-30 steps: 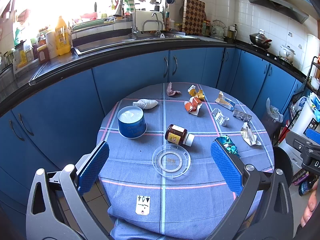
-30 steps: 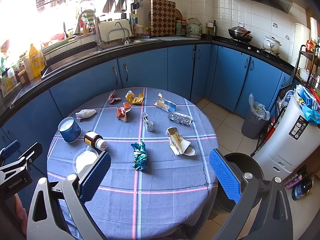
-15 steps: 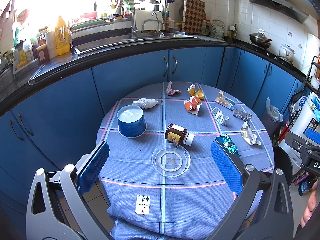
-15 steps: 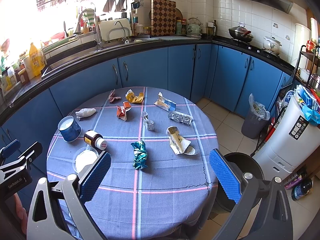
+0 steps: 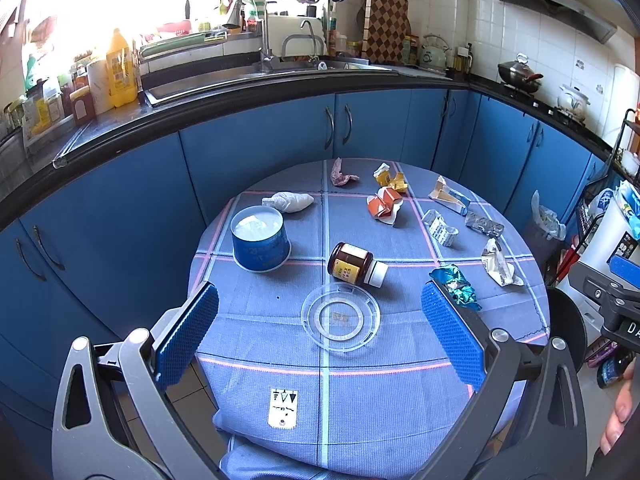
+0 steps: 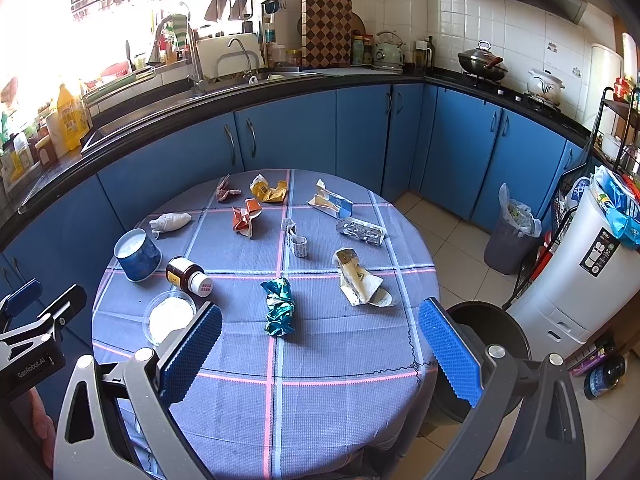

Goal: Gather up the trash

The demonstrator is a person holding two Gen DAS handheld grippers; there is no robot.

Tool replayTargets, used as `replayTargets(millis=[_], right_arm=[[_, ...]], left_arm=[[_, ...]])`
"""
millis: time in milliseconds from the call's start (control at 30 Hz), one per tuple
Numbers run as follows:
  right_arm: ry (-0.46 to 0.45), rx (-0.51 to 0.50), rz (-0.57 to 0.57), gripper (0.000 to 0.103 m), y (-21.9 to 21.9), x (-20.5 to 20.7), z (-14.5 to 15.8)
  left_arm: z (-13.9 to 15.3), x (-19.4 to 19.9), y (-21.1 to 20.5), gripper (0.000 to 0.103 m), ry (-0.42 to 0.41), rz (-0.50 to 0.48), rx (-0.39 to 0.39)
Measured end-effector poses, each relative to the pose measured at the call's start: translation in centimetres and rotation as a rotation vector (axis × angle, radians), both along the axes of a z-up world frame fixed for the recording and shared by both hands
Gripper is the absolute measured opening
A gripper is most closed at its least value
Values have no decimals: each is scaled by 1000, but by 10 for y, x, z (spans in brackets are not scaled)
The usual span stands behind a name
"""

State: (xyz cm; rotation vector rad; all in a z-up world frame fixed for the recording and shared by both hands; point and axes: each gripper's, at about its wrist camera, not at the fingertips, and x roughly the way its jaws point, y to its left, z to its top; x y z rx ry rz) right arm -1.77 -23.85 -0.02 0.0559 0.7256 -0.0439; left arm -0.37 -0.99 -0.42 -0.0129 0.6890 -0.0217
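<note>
though spread, both claws (image 5: 320, 332) (image 6: 318, 344) empty

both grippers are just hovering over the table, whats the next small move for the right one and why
Probably lower the right gripper toward the crumpled teal foil wrapper. Its jaws are open and empty, that wrapper is the nearest scrap ahead of it, and the black bin sits just off the table's right edge.
</note>
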Motion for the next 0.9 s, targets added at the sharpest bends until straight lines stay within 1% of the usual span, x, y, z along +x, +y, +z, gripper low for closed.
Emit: replayTargets(millis=[200,267,433,533,700,833,900], right_arm=[[12,-1,-1,96,-3,5,-3],[17,-1,-5,96,-4,7,-6],[65,6,-17,96,-12,20,-26],[92,31,-22,96,-17,28,-41],[118,80,2,96,-21,41,-70],[162,122,48,96,-19,56,-90],[180,118,60,96,-16,63,-98]], left_arm=[[-4,4,0,100,11,-10,-2],[-6,6,0,100,8,-33,-17],[-17,11,2,100,5,-51,-35],[-33,20,2,100,44,-51,-32],[-67,38,-1,100,156,-79,-27],[-85,51,-9,100,198,-92,2],[-92,58,-13,100,212,-97,13]])
